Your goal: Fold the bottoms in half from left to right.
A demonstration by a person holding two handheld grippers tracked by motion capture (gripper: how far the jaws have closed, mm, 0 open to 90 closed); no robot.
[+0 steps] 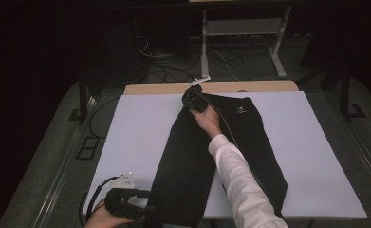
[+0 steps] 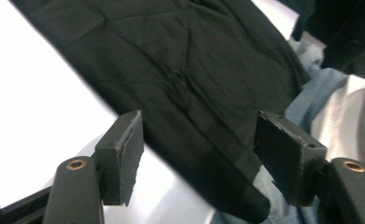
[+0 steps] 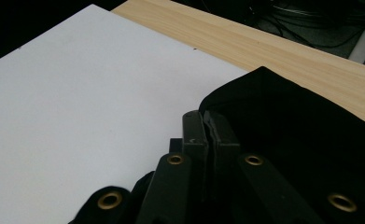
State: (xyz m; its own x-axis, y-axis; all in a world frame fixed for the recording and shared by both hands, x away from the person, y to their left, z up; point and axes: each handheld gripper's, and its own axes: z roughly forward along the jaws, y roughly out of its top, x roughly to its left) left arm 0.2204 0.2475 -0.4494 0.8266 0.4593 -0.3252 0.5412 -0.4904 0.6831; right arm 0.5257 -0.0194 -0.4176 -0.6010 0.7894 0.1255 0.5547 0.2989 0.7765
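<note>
A long black garment (image 1: 188,156) lies lengthwise on a white board (image 1: 135,123), with a small pale emblem near its far end. My right gripper (image 1: 192,92) is at the garment's far left corner. In the right gripper view its jaws (image 3: 207,119) are shut, pads together at the edge of the black cloth (image 3: 287,121). My left gripper (image 1: 147,202) sits at the near left corner of the garment. There its jaws (image 2: 199,154) stand apart with the garment's hem (image 2: 180,70) between them, and the pads do not touch it.
The white board (image 3: 77,93) rests on a wooden table (image 1: 268,87) whose bare strip shows at the far edge (image 3: 264,46). A white sleeve (image 1: 240,180) crosses the garment's near right part. Cables and a desk frame (image 1: 278,47) lie on the floor beyond.
</note>
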